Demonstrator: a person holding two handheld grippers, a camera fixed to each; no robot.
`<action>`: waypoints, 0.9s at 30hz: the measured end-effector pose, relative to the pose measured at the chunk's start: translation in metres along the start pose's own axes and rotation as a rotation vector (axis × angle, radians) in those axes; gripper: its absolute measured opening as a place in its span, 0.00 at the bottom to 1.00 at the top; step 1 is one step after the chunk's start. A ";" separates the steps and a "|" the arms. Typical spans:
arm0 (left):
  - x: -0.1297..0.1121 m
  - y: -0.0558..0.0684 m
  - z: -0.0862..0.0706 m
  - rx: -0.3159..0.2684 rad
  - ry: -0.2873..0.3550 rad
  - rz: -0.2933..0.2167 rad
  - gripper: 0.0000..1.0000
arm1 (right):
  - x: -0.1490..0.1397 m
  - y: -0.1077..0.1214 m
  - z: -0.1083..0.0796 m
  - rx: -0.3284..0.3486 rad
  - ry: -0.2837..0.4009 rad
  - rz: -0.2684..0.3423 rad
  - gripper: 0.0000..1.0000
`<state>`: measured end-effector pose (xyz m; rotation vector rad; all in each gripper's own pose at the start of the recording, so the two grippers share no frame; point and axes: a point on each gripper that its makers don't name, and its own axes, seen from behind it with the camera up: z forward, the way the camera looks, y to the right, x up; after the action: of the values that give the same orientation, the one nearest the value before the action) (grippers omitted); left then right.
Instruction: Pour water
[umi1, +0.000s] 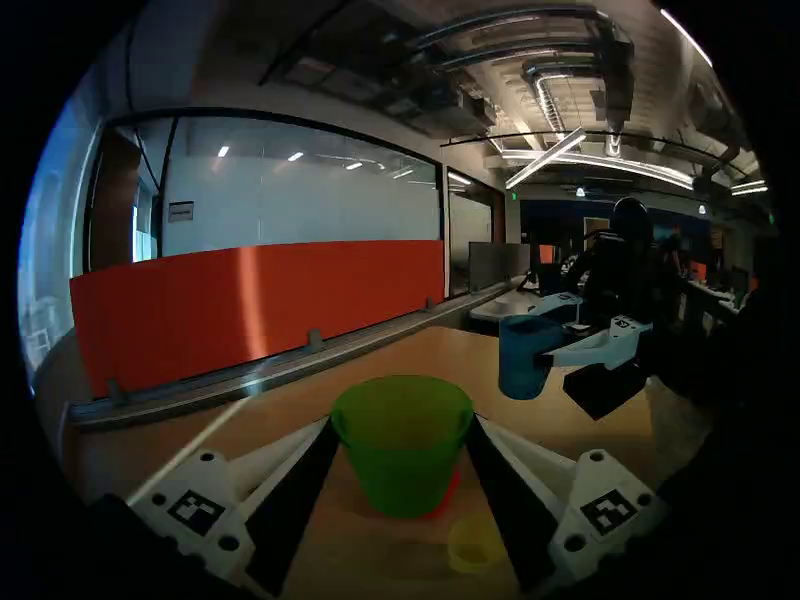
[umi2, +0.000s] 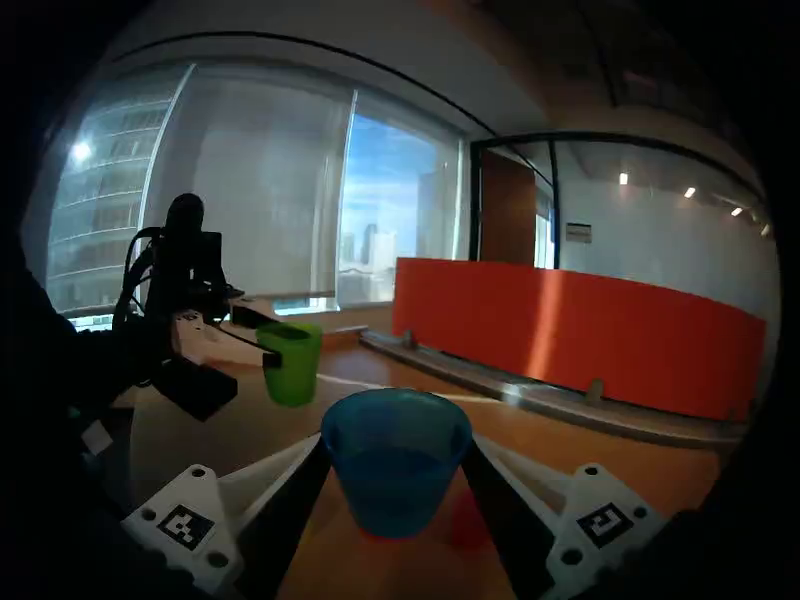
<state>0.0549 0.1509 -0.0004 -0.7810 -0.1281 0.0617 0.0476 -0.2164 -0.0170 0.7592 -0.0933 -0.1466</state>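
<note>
A green cup (umi1: 402, 440) stands upright between the fingers of my left gripper (umi1: 402, 455), which is shut on it just above the wooden table (umi1: 420, 355). Farther right in the left gripper view, the other gripper (umi1: 590, 350) holds a blue cup (umi1: 522, 355) upright in the air. In the right gripper view my right gripper (umi2: 397, 480) is shut on that blue cup (umi2: 396, 470), which has water in it. The green cup (umi2: 291, 362) hangs off to the left there, held by the left gripper (umi2: 235, 345). The two cups are apart.
An orange partition (umi1: 260, 300) with a metal rail runs along the table's far edge. A small yellow lid (umi1: 474, 545) lies on the table under the green cup, and a small red thing (umi2: 466, 520) lies beside the blue cup. Large windows (umi2: 390, 220) stand behind.
</note>
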 end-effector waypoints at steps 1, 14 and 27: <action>0.000 0.000 -0.001 0.000 0.002 -0.002 0.88 | 0.001 0.000 0.001 0.001 0.004 0.000 0.90; -0.003 0.002 -0.009 0.014 0.018 0.023 0.87 | 0.018 -0.006 0.005 0.017 0.019 -0.056 0.90; -0.008 0.013 -0.013 0.008 0.044 0.026 0.86 | 0.043 -0.013 0.018 0.057 0.027 -0.204 0.90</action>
<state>0.0488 0.1499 -0.0193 -0.7752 -0.0757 0.0690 0.0859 -0.2456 -0.0116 0.8272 0.0059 -0.3287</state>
